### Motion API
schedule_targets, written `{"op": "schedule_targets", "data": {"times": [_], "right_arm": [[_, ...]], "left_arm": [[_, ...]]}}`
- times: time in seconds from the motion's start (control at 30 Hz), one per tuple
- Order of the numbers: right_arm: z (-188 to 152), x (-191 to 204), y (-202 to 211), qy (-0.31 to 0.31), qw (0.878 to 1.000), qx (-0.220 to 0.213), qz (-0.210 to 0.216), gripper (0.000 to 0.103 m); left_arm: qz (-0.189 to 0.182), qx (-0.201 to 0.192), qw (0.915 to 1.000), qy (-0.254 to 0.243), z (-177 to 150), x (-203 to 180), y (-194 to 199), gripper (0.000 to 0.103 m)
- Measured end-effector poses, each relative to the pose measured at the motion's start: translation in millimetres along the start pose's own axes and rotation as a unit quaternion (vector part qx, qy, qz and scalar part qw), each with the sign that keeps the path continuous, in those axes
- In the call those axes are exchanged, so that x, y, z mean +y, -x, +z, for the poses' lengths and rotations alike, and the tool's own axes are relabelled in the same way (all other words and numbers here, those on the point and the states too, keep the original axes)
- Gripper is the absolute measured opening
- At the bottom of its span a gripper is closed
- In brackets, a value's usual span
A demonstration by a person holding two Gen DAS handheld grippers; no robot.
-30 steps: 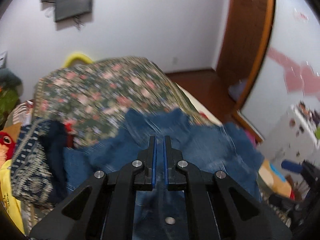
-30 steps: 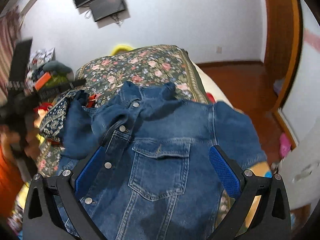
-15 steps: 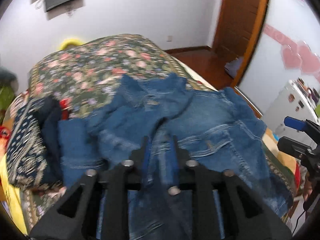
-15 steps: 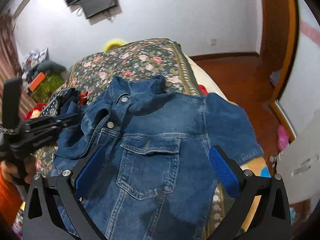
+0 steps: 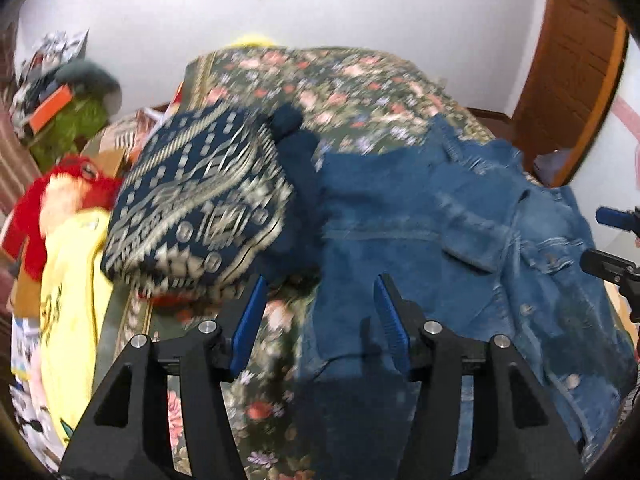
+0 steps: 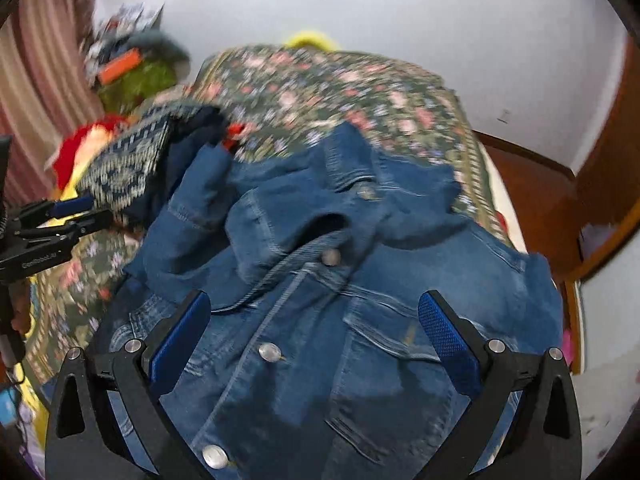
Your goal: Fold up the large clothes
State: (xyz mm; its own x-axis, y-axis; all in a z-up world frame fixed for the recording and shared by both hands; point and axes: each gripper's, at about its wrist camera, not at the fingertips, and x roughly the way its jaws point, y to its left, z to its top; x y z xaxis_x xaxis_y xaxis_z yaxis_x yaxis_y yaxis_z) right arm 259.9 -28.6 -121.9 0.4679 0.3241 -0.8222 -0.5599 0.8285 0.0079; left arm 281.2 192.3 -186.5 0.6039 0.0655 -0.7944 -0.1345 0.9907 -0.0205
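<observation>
The left gripper [image 5: 318,304] let go, jaws just opening above the denim jacket [image 5: 400,216].

Floral-covered bed [image 6: 400,96] bears denim jacket [image 6: 360,280] and, seemingly, folded clothes [image 5: 200,200].

A floral bedspread [image 5: 352,80] covers the bed; a patterned navy cushion [image 5: 200,196] lies beside a red plush toy [image 5: 60,200]; a wooden door [image 5: 572,80] stands behind.

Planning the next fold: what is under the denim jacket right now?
The denim jacket lies on the floral bedspread, which shows beyond its collar and along its left side. Its left sleeve reaches toward a patterned navy garment. Anything beneath the jacket's body is covered.
</observation>
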Motion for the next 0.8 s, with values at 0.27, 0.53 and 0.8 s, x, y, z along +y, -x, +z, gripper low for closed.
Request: {"op": "schedule_targets", "data": {"times": [0.27, 0.53, 0.8], "right_arm": [[14.3, 48.4, -76.5, 0.128, 0.989, 0.06, -0.048, 0.098], [9.7, 56.4, -112.0, 0.219, 0.968, 0.074, -0.1, 0.069], [21.0, 39.2, -107.2, 0.202, 0.973, 0.06, -0.098, 0.028]], "left_arm": [[-0.017, 0.029, 0.9989, 0.032, -26.7, 24.1, -26.8, 0.055], [-0.037, 0.061, 0.9966, 0.042, -40.9, 23.6, -56.7, 0.055], [-0.036, 0.078, 0.9949, 0.053, -48.8, 16.9, -80.0, 0.058]]}}
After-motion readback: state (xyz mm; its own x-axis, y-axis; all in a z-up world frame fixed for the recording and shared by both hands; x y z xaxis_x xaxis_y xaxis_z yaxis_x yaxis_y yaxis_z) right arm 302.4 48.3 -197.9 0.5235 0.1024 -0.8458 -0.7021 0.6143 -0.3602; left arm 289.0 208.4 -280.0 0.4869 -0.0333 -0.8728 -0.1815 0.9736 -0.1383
